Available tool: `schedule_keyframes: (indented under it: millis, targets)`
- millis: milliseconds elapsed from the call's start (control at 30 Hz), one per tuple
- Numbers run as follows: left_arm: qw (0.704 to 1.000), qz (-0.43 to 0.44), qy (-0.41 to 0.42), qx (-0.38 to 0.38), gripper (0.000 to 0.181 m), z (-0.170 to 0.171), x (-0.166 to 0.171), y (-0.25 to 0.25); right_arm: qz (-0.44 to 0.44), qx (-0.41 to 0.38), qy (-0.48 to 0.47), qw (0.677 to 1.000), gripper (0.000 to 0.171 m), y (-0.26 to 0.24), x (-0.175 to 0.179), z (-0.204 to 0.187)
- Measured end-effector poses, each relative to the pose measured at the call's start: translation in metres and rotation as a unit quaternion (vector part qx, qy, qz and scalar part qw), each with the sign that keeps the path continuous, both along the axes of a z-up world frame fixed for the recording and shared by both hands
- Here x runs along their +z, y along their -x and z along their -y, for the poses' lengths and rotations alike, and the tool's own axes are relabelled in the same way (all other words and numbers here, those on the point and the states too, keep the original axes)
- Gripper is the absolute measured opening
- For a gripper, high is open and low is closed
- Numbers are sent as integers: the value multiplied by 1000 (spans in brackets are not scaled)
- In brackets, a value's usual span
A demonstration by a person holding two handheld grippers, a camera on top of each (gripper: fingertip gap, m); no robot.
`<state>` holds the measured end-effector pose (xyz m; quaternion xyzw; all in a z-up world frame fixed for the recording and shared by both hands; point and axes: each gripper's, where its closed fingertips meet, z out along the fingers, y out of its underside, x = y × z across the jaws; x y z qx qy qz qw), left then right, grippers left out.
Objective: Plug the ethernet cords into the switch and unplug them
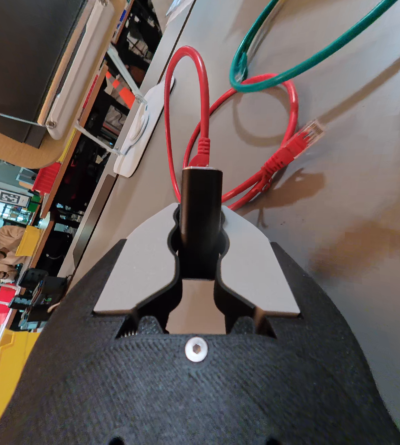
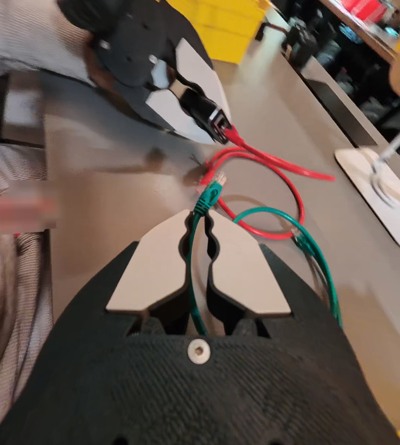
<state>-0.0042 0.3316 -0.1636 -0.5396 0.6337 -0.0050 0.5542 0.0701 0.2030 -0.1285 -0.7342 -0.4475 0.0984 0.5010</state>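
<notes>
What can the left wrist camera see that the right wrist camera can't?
Only the left wrist view shows the red cord's free plug clearly, lying on the table.

Only the right wrist view shows the right gripper pinching the green cord just behind its plug, plus the switch's open port face.

Both show the left gripper clamped on the black switch, a red cord plugged into it, the green cord looping over the red one, and a white stand base.
</notes>
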Motion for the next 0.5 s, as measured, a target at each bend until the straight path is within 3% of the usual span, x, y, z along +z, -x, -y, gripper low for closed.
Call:
schedule_keyframes:
  millis: [33,333,500]
  targets:
    - [1000,2,-4,-8,28,3,1,-1,10,25,2,1000,9,2,2,2]
    - [995,-2,-70,-76,27,28,11,-11,168,186,67,966,8,20,9,-5]
    - [989,-11,-98,-110,28,44,15,-18,238,220,84,942,8,25,6,-19]
